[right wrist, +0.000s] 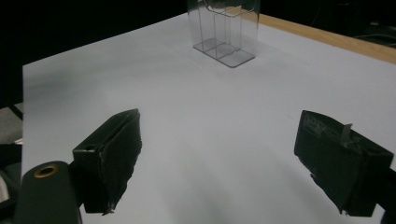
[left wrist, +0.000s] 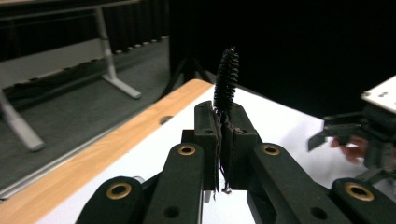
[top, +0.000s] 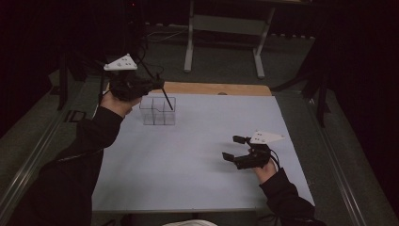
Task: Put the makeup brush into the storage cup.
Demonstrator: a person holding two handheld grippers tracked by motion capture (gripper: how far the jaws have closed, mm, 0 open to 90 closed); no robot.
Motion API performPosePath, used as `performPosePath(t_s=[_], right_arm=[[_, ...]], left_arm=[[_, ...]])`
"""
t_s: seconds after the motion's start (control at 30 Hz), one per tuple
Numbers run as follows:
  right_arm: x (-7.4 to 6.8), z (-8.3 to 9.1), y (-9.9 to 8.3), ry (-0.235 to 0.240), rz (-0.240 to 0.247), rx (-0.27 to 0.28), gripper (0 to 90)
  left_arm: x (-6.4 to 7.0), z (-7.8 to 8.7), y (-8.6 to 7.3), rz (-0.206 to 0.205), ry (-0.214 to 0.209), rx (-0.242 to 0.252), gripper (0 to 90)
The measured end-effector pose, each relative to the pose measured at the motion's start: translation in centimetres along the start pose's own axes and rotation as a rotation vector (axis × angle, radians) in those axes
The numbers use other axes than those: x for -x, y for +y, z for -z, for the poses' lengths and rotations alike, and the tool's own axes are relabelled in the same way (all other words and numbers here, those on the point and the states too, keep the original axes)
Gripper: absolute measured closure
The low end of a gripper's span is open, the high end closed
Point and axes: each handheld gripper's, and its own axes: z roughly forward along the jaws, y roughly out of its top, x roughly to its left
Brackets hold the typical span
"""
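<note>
Brush (left wrist: pixel 226 79) stands pinched between the left gripper's (left wrist: pixel 220 135) closed jaws.

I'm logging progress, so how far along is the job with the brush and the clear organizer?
In hand: the left tool is shut on the black brush, held above the clear organizer. Done: the brush is off the table. Left: lowering it into a compartment and letting go. The right tool rests open, holding nothing.

— What's under everything on my feed?
— I see a white-topped bench (top: pixel 197 165) with a wooden far edge.
— Anything on it?
— A clear divided organizer (top: pixel 158 111), near that wooden edge.
</note>
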Motion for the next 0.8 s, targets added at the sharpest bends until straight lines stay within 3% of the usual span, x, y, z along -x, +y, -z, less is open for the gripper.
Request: performPosePath(t_s=[0.33, 0.47, 0.8], right_arm=[[0.1, 0.0, 0.0, 0.006, -0.011, 0.006, 14.7], [0.1, 0.0, 0.0, 0.007, -0.010, 0.006, 14.7], [0.1, -0.1, -0.1, 0.011, -0.013, 0.000, 14.7]], left_arm=[[-1.6, 1.1, 1.1, 0.006, 0.085, 0.019, 86.8], [-2.1, 1.2, 1.3, 0.003, 0.106, 0.013, 86.8], [-3.7, 1.0, 1.6, -0.014, 0.208, -0.011, 86.8]])
